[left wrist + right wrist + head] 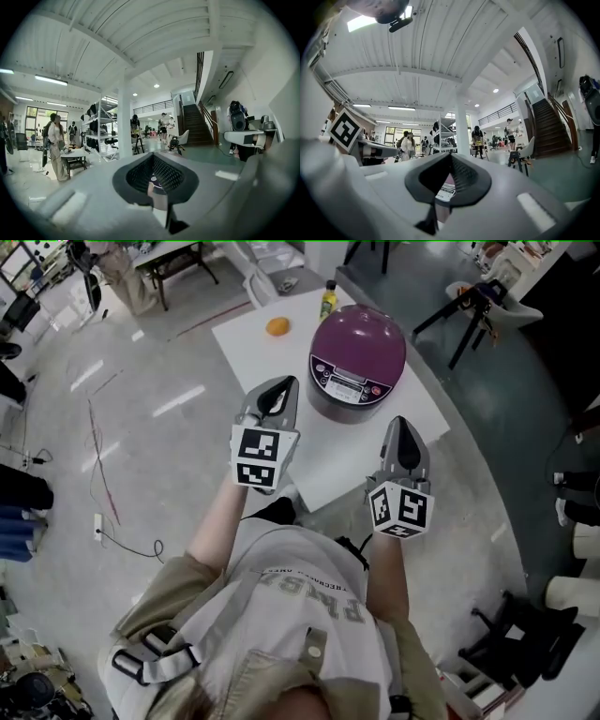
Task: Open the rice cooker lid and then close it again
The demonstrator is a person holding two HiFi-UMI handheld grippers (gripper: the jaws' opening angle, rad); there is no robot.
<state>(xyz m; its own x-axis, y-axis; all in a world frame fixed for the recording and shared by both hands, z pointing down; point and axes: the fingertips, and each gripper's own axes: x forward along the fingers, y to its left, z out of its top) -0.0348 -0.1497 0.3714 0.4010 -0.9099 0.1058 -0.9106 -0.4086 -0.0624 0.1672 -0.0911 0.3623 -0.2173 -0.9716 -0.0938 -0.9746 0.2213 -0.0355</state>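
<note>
Shut, empty: left hand-held gripper (279,390), right hand-held gripper (399,426). Ahead, rice cooker lid (361,334) looked rigid, slick; take front edge.

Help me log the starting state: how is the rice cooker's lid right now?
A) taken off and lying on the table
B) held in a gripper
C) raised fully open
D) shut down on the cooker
D: in the head view the purple lid sits flush on the rice cooker, with no gap showing.

Purple rice cooker (361,338) (white table (248,348))
</note>
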